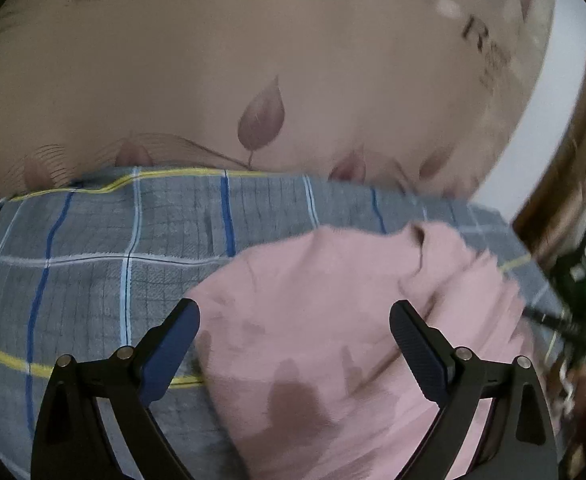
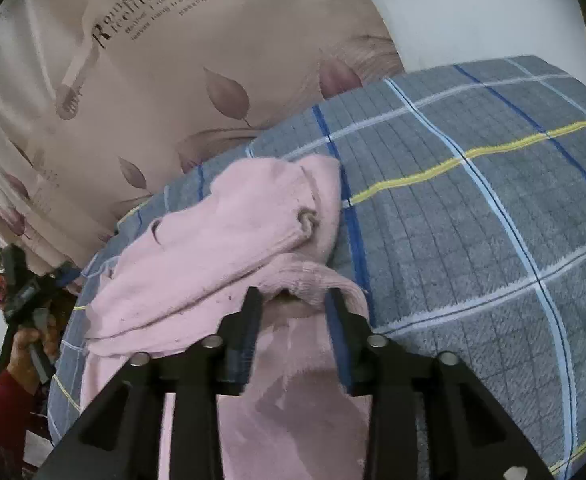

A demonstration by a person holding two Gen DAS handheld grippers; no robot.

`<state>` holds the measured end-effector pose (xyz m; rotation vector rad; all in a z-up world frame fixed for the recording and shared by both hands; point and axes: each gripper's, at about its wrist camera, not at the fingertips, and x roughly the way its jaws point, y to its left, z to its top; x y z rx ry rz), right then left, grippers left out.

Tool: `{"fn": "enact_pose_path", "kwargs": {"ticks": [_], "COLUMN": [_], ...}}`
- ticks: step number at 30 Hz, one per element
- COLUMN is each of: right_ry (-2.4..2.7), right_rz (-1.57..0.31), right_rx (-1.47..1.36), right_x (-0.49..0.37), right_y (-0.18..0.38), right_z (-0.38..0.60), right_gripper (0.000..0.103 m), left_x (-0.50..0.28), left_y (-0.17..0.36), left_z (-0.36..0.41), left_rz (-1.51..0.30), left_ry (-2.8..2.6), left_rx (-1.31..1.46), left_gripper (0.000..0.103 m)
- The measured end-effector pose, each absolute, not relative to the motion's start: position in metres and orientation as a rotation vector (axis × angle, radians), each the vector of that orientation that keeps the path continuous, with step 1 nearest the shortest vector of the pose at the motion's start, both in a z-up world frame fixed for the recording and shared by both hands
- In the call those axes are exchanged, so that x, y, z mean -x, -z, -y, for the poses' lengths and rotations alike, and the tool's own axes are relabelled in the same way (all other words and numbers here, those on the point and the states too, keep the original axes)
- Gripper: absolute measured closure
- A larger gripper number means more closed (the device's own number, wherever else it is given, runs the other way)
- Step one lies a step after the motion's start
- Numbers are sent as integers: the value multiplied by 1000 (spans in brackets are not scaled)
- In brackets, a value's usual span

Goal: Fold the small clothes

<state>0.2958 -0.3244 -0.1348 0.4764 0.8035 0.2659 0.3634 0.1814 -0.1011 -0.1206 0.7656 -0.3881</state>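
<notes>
A small pink garment (image 1: pixel 333 320) lies crumpled on a grey plaid blanket (image 1: pixel 93 240). My left gripper (image 1: pixel 295 322) is open wide, its fingers straddling the garment's near part just above the cloth. In the right wrist view the same pink garment (image 2: pixel 229 232) lies on the plaid blanket (image 2: pixel 473 220), with one part folded over another. My right gripper (image 2: pixel 295 304) has its jaws partly closed, a narrow gap between them, at the ribbed hem of the garment; I cannot tell whether they pinch the cloth.
A beige sheet with leaf prints and lettering (image 1: pixel 253 60) lies beyond the blanket, also seen in the right wrist view (image 2: pixel 153 60). A white wall (image 2: pixel 473 8) is behind. The other hand-held gripper and the person's hand (image 2: pixel 25 312) appear at the left edge.
</notes>
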Motion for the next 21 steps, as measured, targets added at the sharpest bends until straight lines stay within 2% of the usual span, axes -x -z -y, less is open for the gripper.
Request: {"fn": "enact_pose_path", "kwargs": {"ticks": [10,11,12,13,14,15,17,21], "right_ry": [-298,-299,-299,-300,-301,-300,-299,-293], "right_rz": [-805,-806,-805,-804,-802,-800,-794,-788], "right_rx": [-487,-494,-498,-503,-507,-510,-517,-535], "right_x": [-294,-294,-294,-294,-293,-293,-292,-291], "right_y": [136,137,137,137,137,137,137,138], "right_z": [321,322,323,323,324,324,325,328], "right_gripper": [56,56,55,55,55,55,53,50], "left_x": [-385,-384,-383,-381,-380,-380,-379,-381], "left_y": [153,157,160,160,158,154,148,151], "left_z": [-178,-173,-168,-166,-166,-168,-178,-219], "left_rz": [-924,-916,-908,-904,-893,-881,-851,-822], "left_ry": [328,310,315,329,308,281,226,140], "left_rx": [-50,-78,-103,-88,-68,-52,5,196], "left_gripper": [8,15,38,44,56,79,87,88]}}
